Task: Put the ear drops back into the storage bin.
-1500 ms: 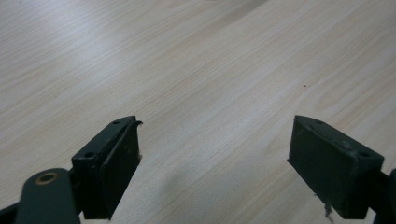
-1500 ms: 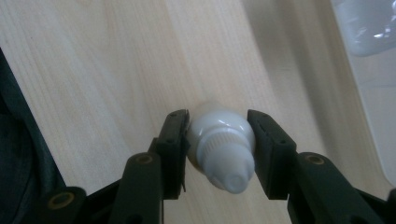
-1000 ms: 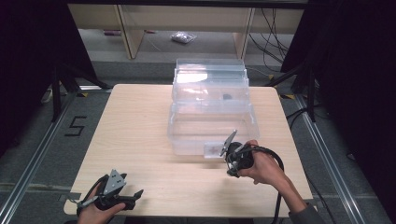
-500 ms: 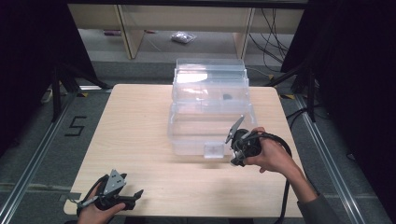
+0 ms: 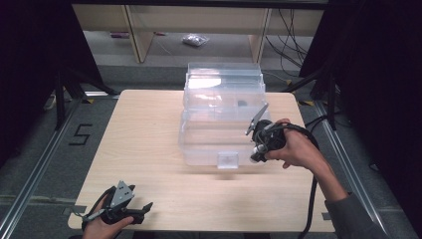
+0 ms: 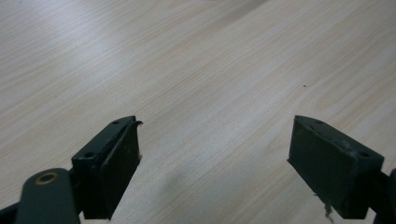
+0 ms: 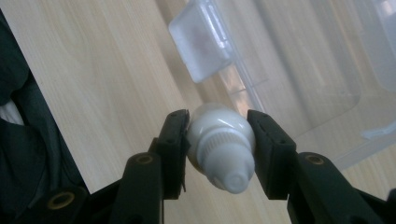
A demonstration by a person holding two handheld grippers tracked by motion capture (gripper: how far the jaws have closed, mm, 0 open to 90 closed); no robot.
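Near the right edge of the table (image 5: 149, 149), the right gripper (image 5: 257, 149) hangs above the wood just beside the front right corner of the clear box (image 5: 221, 124), its jaws clamped on a small white bottle (image 7: 222, 144). Seen in the right gripper view, the pads (image 7: 176, 140) press on either side of the bottle's rounded body, and its ribbed cap end points back toward the camera (whether the cap is screwed tight cannot be told). The bottle is off the table, held in the air with the box's front latch (image 7: 201, 42) and lid just beyond it. By the table's near left corner, the left gripper (image 5: 142, 209) rests low over bare wood with its jaws wide apart and nothing between them, well apart from the box. As for progress, I judge that picking up the bottle is done: the grip looks firm and centred. What seems left is getting it into the box, and here the pictures give a snag, since the lid appears to be down and the latch sits at the front. So the box would likely need opening, perhaps by the idle left gripper, before the bottle can go in. Nothing else lies on the table.
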